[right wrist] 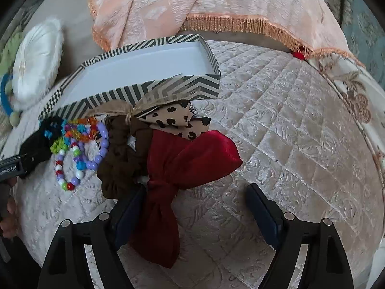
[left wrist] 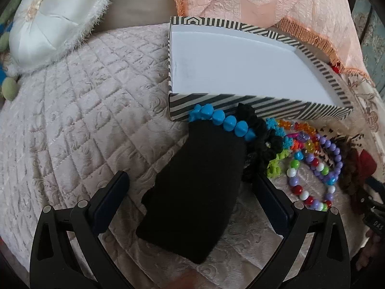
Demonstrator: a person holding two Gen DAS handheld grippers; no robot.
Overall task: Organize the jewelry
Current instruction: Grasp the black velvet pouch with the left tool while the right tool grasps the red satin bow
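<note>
A black-and-white striped box (left wrist: 264, 106) with a bare white inside lies on the quilted bed; it also shows in the right wrist view (right wrist: 149, 89). In front of it lies a pile: a blue bead bracelet (left wrist: 223, 120), a black cloth (left wrist: 199, 192), a black scrunchie (left wrist: 262, 142), multicoloured bead bracelets (left wrist: 312, 168) (right wrist: 79, 151). My left gripper (left wrist: 190, 187) is open around the black cloth. My right gripper (right wrist: 195, 200) is open, with a red bow (right wrist: 182, 163) lying between its fingers. A brown scrunchie (right wrist: 120, 166) and a leopard-print bow (right wrist: 178, 120) lie beside it.
A white round cushion (left wrist: 53, 21) sits at the back left. A peach fringed cloth (left wrist: 264, 0) drapes behind the box. The quilted bedspread (right wrist: 288, 132) stretches to the right of the pile. The other gripper's body (right wrist: 14, 166) shows at the left edge.
</note>
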